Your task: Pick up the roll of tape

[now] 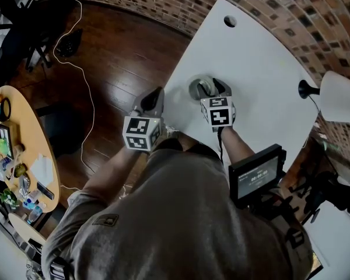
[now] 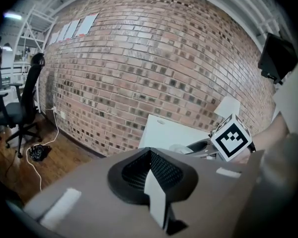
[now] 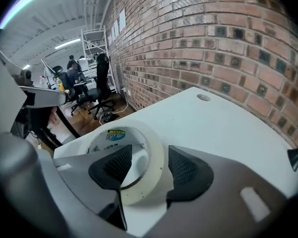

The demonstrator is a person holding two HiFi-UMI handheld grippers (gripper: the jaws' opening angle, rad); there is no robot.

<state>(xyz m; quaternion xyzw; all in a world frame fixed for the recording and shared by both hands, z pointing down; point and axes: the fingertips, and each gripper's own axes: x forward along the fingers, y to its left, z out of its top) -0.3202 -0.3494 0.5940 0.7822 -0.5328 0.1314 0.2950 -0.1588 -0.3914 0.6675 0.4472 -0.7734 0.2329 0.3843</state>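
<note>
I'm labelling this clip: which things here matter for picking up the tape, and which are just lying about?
In the job: roll of tape; right gripper, open, jaws astride its wall; white table.
Lying about: lamp; cluttered side desk; floor cable; left gripper, shut, empty.

Not much for you to read here. Inside the core of the roll of tape (image 3: 156,157) there's a label (image 3: 115,133), a green-and-yellow patch over dark print too small to make out. The small screen (image 1: 257,175) shows pale digits, blurred. The marker cube (image 1: 217,112) carries only black-and-white squares.
</note>
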